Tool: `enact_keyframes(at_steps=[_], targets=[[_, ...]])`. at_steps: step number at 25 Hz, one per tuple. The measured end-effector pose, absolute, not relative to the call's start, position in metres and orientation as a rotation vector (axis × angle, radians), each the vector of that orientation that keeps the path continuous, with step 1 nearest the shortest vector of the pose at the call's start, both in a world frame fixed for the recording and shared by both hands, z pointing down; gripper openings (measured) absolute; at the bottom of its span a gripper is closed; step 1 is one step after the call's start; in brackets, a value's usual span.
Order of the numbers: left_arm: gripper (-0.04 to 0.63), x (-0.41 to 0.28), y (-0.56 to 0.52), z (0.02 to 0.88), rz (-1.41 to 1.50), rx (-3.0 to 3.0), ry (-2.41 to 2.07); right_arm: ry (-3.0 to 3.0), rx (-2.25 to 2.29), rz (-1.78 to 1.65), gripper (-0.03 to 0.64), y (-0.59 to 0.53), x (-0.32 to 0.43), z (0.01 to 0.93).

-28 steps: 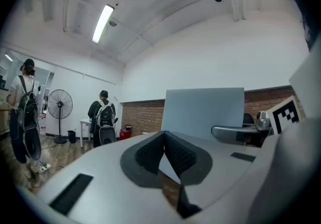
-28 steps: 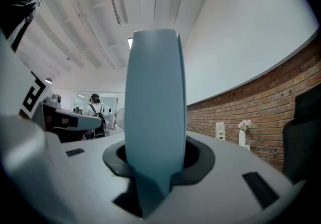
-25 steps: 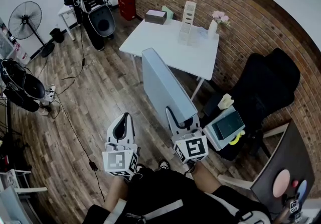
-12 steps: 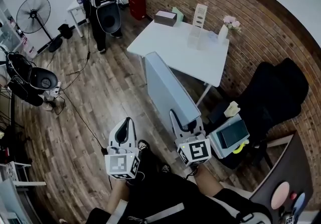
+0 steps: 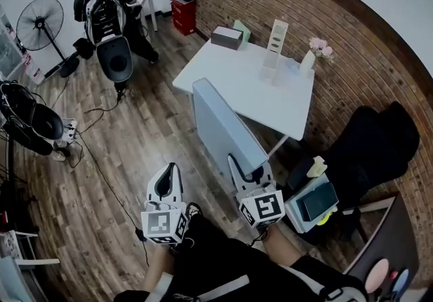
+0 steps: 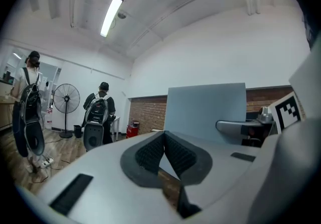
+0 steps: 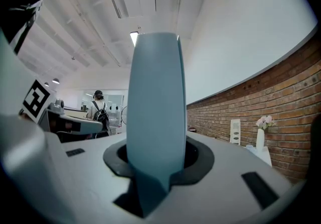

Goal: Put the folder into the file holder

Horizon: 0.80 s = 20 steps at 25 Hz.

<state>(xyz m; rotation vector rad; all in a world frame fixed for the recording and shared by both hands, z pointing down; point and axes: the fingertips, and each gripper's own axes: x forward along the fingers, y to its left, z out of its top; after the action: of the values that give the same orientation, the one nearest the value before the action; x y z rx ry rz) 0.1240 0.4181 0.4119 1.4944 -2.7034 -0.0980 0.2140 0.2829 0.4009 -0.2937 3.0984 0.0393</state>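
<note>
A large light-blue folder [image 5: 220,124] stands on edge, pointing at the white table [image 5: 230,80]. My right gripper [image 5: 245,169] is shut on its near end, and the jaws have just been closing a little further on it. In the right gripper view the folder [image 7: 155,107] rises upright out of the gripper [image 7: 155,162]. A white file holder [image 5: 276,35] stands at the table's far side by the brick wall, small in the right gripper view [image 7: 234,131]. My left gripper [image 5: 166,183] hovers over the wood floor to the left, pads together on nothing [image 6: 164,143], with the folder [image 6: 205,110] to its right.
On the table are a dark box [image 5: 226,37] and a vase of flowers [image 5: 310,58]. A black office chair [image 5: 369,138] and a small stand with a book [image 5: 312,203] are at the right. A person with a backpack [image 5: 108,6], a fan [image 5: 34,23] and floor cables are at the left.
Both grippers and the folder have moved forward toward the table, which now lies nearer. The person with the backpack has shifted at the back left.
</note>
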Motion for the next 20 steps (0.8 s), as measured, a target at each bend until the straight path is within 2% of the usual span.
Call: enact_keyframes(at_steps=[12, 20], targets=[[0.023, 0.001, 0.375, 0.403, -0.09, 1.56, -2.634, 3.096, -0.36, 0.015, 0.141, 0.246, 0.094, 0.391], [0.023, -0.05, 0.355, 0.411, -0.115, 1.666, -2.555, 3.087, -0.485, 0.006, 0.143, 0.229, 0.054, 0.392]])
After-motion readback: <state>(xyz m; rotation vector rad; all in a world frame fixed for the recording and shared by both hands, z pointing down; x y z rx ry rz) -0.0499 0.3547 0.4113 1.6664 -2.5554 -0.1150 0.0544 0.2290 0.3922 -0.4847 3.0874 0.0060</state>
